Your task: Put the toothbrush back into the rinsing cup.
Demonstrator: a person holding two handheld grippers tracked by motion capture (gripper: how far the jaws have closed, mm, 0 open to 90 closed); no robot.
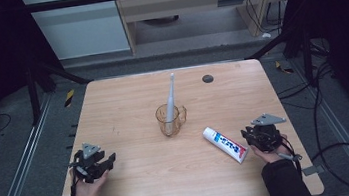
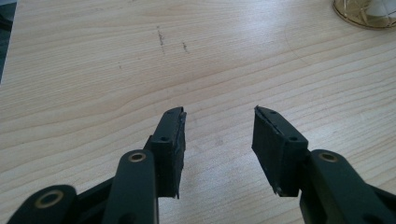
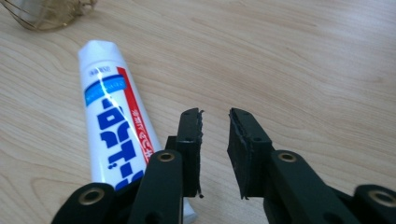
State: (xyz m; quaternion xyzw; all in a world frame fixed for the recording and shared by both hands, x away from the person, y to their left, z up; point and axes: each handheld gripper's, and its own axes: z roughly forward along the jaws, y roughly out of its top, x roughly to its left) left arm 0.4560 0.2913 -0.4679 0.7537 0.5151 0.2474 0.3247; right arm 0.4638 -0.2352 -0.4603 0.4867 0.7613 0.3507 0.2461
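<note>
Smooth white toothpaste tube [image 3: 112, 121] lying flat on pale wood-grain table [image 1: 137, 183], just beside right gripper [image 3: 215, 119], its jaws narrowly apart on nothing, left gripper [image 2: 218, 116] jaws wide open, clear amber cup [image 1: 170, 120] holding slim white toothbrush [image 1: 170, 98]

Amber cup [image 1: 170, 120] mid-table, toothbrush [image 1: 170, 98] standing inside; dark disc [image 1: 207, 78] near far edge.
</note>
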